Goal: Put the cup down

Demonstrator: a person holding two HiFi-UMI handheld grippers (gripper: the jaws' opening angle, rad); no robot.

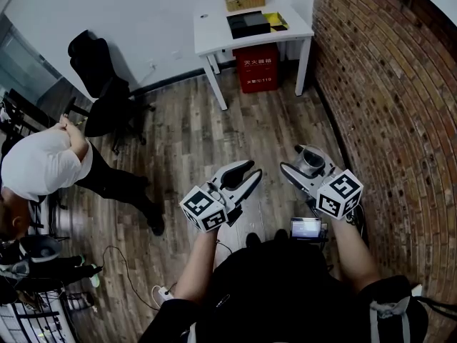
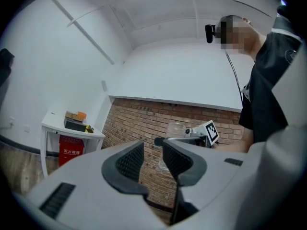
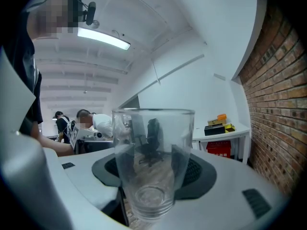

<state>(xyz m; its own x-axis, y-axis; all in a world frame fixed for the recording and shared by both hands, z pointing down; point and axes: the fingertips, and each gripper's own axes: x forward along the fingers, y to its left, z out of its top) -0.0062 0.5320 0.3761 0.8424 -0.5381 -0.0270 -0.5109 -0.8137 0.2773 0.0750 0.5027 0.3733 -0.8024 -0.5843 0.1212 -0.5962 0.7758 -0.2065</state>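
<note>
- The cup [image 3: 153,162], a clear empty glass, stands upright between the jaws of the right gripper [image 1: 294,159], which clamp its sides.
- It hangs in the air over the floor [image 1: 186,141], resting on nothing.
- The left gripper [image 2: 152,150] has its jaws part-way apart with nothing between them.
- So the putting-down is not yet done; the only table [image 1: 214,31] I see is well apart, across the room.

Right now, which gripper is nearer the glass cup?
Right. The right gripper clamps the cup between its jaws; the left gripper is off to its left, open and empty.
</note>
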